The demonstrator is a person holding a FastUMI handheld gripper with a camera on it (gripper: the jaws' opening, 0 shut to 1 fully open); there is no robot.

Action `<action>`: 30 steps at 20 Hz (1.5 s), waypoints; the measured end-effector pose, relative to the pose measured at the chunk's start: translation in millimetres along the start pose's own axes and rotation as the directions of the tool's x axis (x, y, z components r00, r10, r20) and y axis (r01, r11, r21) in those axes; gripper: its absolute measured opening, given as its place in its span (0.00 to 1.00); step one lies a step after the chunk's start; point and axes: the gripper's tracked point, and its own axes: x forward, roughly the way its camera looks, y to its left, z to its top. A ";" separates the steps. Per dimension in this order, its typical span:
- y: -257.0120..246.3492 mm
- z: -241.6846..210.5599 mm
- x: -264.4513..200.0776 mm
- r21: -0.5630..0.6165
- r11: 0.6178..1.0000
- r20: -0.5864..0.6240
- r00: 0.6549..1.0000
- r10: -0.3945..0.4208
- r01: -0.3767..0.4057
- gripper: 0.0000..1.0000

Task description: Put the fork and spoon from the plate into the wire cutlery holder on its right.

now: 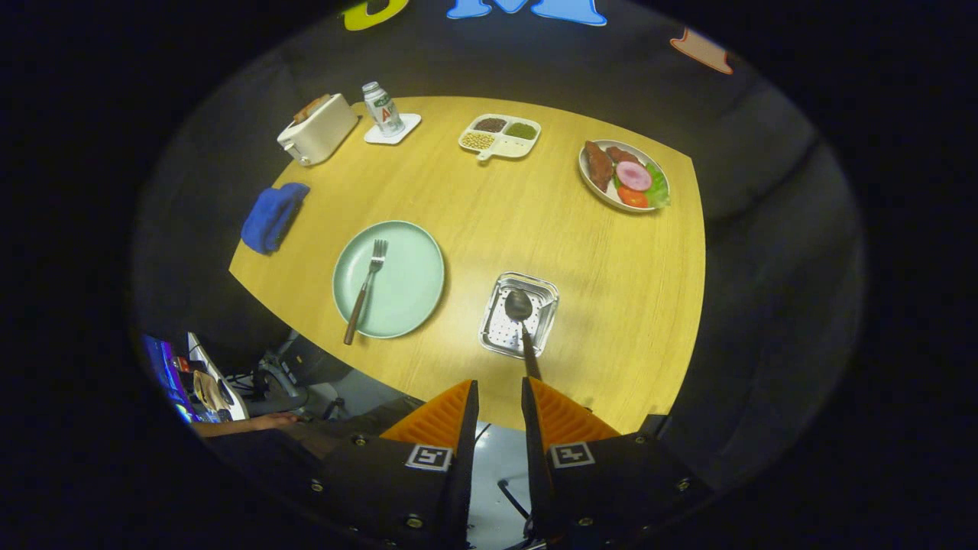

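The tool hung high above the near edge of a round wooden tabletop, its two fingers standing a little apart with a narrow gap between them. The spoon was ahead of the fingers, its bowl over the wire cutlery holder and its dark handle running back toward the right finger's tip; whether that finger touched the handle could not be told, and the fingers were not seen pressing on it from both sides. The holder, a small square metal basket with a perforated bottom, stood on the tabletop just beyond the fingers.

To the holder's left lay a pale green plate, well apart from it, with the fork resting on its left half, tines pointing away and its brown handle reaching out past the near rim.

Farther back on the tabletop stood a cream toaster with bread in its slot, and beside it a small bottle on a white coaster. A divided dish of beans and grains sat near the middle of the far side, and a plate of food with meat, tomato and lettuce lay toward the far right. A blue cloth was draped over the left edge. A person's arm showed below the tabletop's near left edge.
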 end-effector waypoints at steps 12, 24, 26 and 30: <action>133.3 -15.0 54.2 -0.011 0.984 -0.042 0.983 0.177 -0.177 0.33; 197.1 6.1 142.3 0.143 0.960 -0.090 0.963 0.253 -0.239 0.33; 199.1 10.0 159.6 0.159 0.960 -0.105 0.963 0.247 -0.229 0.33; 197.1 9.2 187.7 0.132 0.974 -0.147 0.968 0.204 -0.185 0.33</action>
